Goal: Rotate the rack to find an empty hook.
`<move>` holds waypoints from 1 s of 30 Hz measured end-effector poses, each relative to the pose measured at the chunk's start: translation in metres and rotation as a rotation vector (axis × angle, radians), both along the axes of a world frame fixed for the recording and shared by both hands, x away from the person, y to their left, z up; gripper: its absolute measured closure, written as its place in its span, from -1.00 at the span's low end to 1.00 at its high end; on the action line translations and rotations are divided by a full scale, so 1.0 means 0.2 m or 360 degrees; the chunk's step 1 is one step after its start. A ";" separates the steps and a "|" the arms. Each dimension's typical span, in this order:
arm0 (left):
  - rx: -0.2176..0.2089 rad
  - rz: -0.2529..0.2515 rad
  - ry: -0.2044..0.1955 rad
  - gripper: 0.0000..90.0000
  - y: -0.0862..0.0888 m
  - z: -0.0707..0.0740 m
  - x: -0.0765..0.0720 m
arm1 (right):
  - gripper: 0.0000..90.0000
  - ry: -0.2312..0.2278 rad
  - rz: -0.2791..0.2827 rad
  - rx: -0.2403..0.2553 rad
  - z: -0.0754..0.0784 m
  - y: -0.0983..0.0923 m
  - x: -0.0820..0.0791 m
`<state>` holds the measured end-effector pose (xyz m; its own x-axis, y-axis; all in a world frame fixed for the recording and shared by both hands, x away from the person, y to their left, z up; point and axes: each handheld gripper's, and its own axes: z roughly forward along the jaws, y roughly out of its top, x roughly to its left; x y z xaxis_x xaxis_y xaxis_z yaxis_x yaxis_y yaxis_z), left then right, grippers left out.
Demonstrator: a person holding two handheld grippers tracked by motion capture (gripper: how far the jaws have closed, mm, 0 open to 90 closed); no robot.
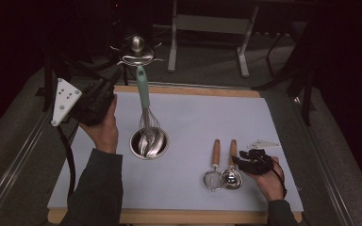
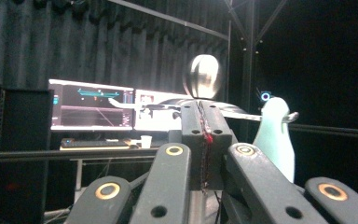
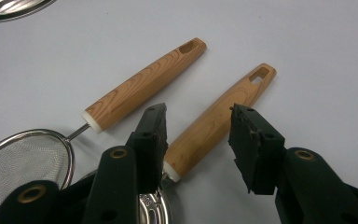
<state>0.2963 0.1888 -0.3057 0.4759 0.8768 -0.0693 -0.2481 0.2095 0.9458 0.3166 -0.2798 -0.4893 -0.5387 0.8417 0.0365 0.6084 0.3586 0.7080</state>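
Jaws of the left gripper [image 1: 115, 81] are pressed together on the rim of a steel lid [image 1: 136, 57], lifted beyond the far edge of the table [image 1: 179, 216]; in the left gripper view the lid [image 2: 205, 100] sits edge-on just past the closed tips, its round knob above. Jaws of the right gripper [image 3: 196, 122] stand partly apart, touching nothing, with the wooden handle of a small ladle [image 3: 219, 122] lying between them on the sheet. A mesh strainer [image 3: 135, 86] with a like handle lies just beside that ladle, on the side toward a steel pot [image 1: 149, 143]. The pot holds a whisk [image 1: 144, 101] whose mint handle leans up toward the lid. All rest on a pale blue-grey sheet [image 1: 193, 117] covering the wooden table. Behind the lid, the dark, black-curtained room holds lit monitors [image 2: 93, 105] on a desk and a metal frame [image 1: 207, 28] on grey floor.
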 end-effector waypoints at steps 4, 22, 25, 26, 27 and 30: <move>0.0032 0.0030 0.0015 1.00 0.01 0.01 0.02 | 0.23 0.0002 0.0004 -0.0003 0.00 0.00 0.00; 0.0009 0.0076 0.0082 1.00 0.05 0.04 0.14 | 0.23 0.0018 0.0013 0.0002 -0.02 0.01 0.01; 0.0005 0.0074 0.0086 1.00 0.05 0.04 0.15 | 0.23 0.0020 0.0013 0.0001 -0.02 0.01 0.01; 0.0017 0.0082 0.0091 1.00 0.05 0.04 0.16 | 0.23 0.0019 0.0013 0.0002 -0.02 0.01 0.01; 0.0017 0.0082 0.0091 1.00 0.05 0.04 0.16 | 0.23 0.0020 0.0011 0.0003 -0.02 0.01 0.01; 0.0033 0.0093 0.0081 1.00 0.05 0.06 0.15 | 0.23 0.0022 0.0011 0.0002 -0.02 0.01 0.01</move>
<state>0.3267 0.1983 -0.2945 0.4200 0.9045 -0.0738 -0.2111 0.1765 0.9614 0.3179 -0.2782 -0.4939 -0.5437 0.8381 0.0450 0.6155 0.3617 0.7002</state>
